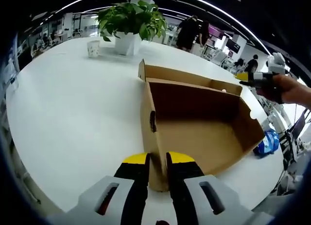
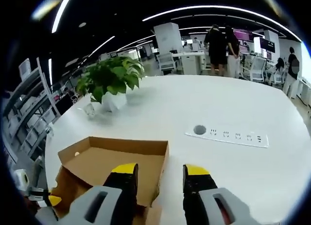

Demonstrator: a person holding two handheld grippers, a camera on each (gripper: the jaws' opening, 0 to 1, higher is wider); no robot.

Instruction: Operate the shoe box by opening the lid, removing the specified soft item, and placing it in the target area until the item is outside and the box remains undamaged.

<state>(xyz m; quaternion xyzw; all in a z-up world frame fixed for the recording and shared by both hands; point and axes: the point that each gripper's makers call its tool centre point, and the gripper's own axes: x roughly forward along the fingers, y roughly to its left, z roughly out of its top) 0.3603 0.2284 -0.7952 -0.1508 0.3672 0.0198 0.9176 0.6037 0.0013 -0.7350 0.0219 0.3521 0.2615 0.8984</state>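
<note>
White office tabletop; left gripper jaws clenched the shoe box corner; right gripper jaws stood released beside it.

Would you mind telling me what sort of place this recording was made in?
Most likely an open-plan office: a large white table with a built-in socket strip, a potted plant, and desks and chairs behind under long ceiling strip lights.
</note>
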